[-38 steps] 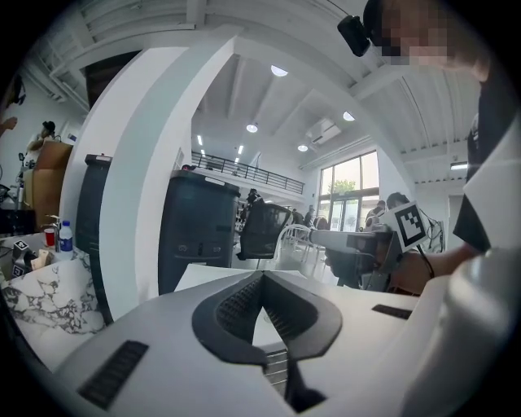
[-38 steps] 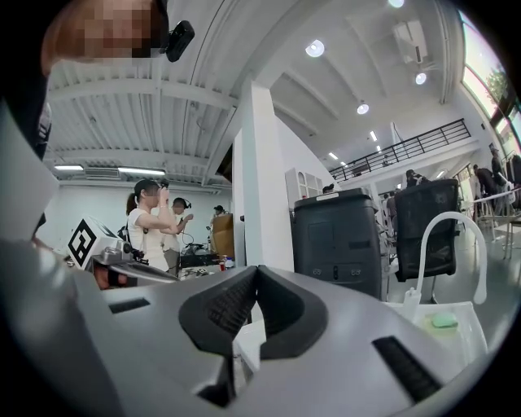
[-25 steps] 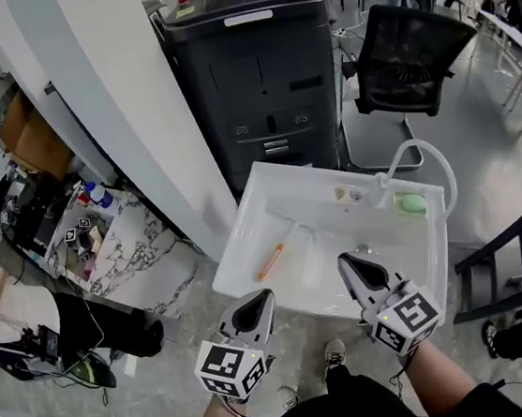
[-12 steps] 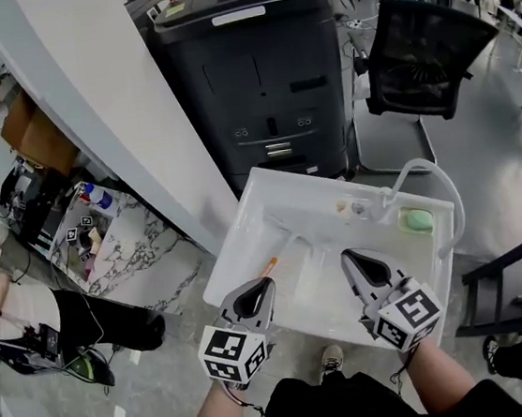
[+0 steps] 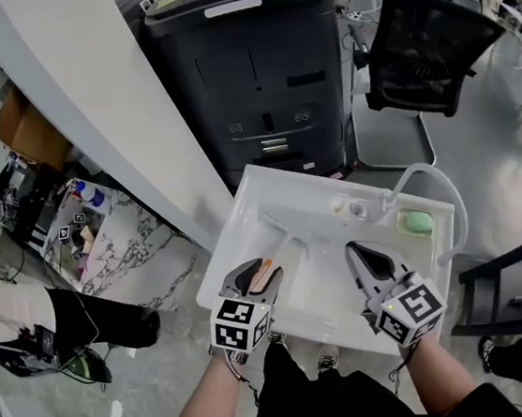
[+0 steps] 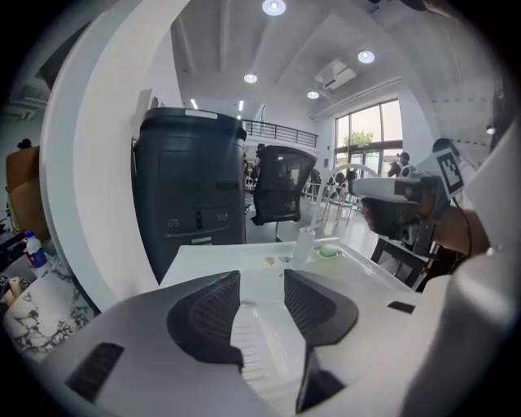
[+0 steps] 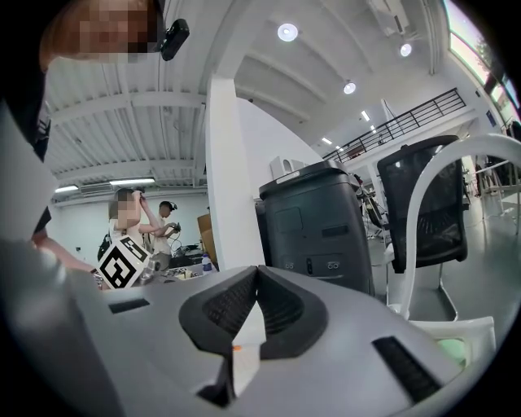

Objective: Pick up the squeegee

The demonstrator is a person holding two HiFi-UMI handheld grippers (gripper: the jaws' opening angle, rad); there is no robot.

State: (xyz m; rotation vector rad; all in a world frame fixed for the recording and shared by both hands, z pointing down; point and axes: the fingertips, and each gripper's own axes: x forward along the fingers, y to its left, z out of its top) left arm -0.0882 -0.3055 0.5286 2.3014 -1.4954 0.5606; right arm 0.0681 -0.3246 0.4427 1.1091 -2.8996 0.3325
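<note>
Head view: the squeegee point(image 5: 266, 269) lies in the sink point(image 5: 234, 217) near its front-left edge, orange handle right at the left gripper point(image 5: 255, 272). The right gripper point(image 5: 356, 255) hangs over the sink's front-right part. Left gripper view: the fingers point(image 6: 203, 313) have just been opening and stand wide apart with only white sink between them, so nothing's grabbed yet imo. Right gripper view: fingers pinched together, empty, so closing on the handle and lifting are left.
</note>
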